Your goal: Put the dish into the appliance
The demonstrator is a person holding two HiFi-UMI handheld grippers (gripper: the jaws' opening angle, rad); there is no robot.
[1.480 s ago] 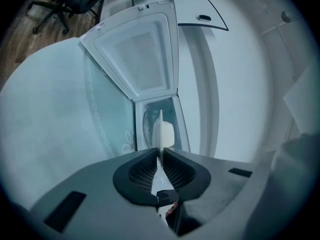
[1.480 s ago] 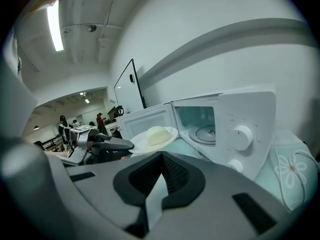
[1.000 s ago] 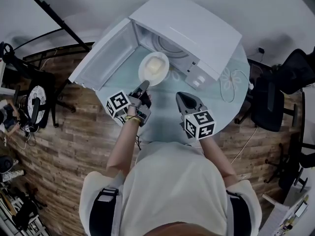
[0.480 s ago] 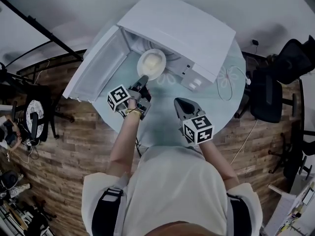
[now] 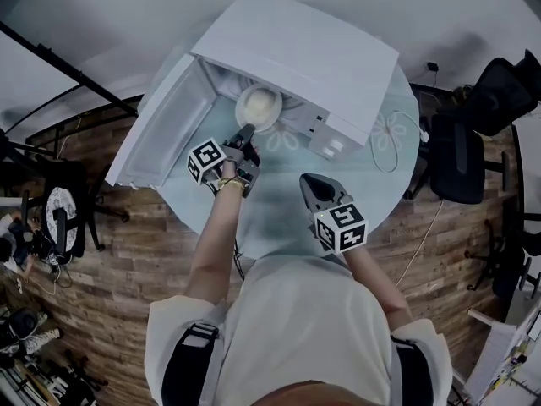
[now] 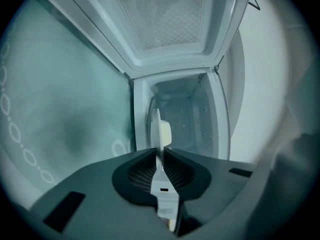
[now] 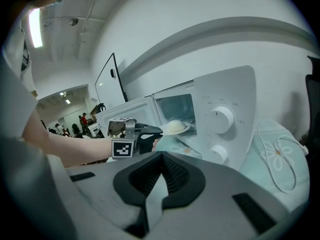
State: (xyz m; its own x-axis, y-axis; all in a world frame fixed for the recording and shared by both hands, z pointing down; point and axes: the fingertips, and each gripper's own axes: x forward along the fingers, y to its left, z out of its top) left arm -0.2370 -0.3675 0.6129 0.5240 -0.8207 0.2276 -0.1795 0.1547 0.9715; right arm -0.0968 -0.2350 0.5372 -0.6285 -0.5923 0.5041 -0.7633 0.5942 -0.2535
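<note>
A white dish [image 5: 258, 106] with a pale round bun on it sits in the mouth of the white microwave [image 5: 304, 49], whose door [image 5: 156, 134] hangs open to the left. My left gripper [image 5: 244, 135] grips the dish's near rim. In the left gripper view the rim [image 6: 161, 131] stands edge-on between the jaws [image 6: 161, 156], which have just been opening a little but still pinch it. The right gripper view shows the dish [image 7: 176, 126] level at the cavity's threshold. My right gripper [image 5: 309, 181] hovers over the table, shut and empty [image 7: 161, 156].
The microwave stands on a round pale table [image 5: 279, 205] with a white cable [image 5: 397, 138] lying right of it. Its control panel with two knobs [image 7: 222, 118] is right of the cavity. Dark office chairs [image 5: 461, 163] stand beside the table on the wood floor.
My left gripper has carried the dish forward, from in front of the microwave into its opening. The right gripper has stayed where it was.
</note>
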